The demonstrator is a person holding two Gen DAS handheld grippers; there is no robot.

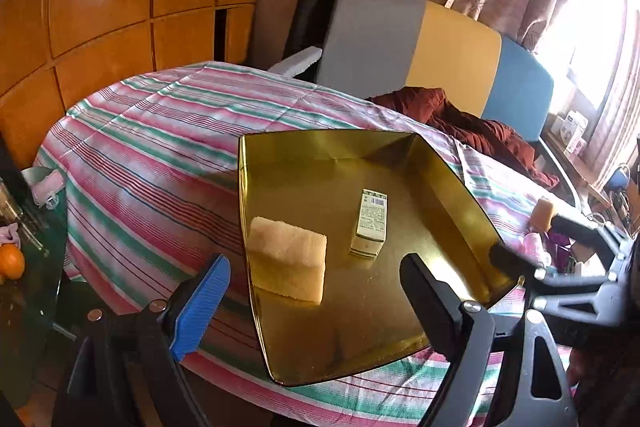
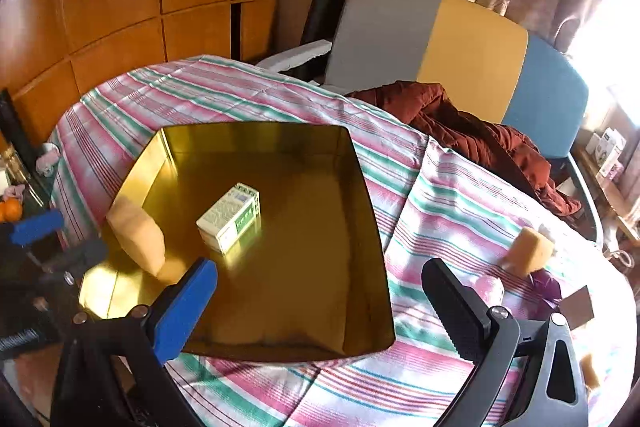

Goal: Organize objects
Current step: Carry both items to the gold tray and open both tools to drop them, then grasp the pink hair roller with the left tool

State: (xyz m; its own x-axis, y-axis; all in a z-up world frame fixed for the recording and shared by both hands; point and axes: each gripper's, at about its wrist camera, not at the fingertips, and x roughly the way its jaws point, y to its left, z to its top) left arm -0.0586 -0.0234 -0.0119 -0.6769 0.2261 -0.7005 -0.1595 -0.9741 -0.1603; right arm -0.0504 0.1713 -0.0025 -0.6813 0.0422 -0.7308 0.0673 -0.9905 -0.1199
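A shallow, square, shiny gold metal tray [image 2: 280, 287] sits on a table draped in a pink, green and white striped cloth [image 2: 440, 187]. Inside the tray, near its centre, a small white and green cardboard box [image 2: 229, 218] lies on its side. At about nine o'clock from the box, a pale yellow rectangular sponge [image 2: 138, 237] rests against the tray's left wall. Outside the tray, at three o'clock on the cloth, a second yellow sponge block [image 2: 530, 251] lies well apart from it, near a pink object too blurred to name. The left gripper [image 1: 316, 301], with one blue pad and one black finger, hangs released and empty over the tray's near edge. The right gripper [image 2: 320, 297] is likewise spread wide, holding nothing. At one o'clock beyond the tray, a rust-red quilted jacket [image 2: 460, 131] lies crumpled
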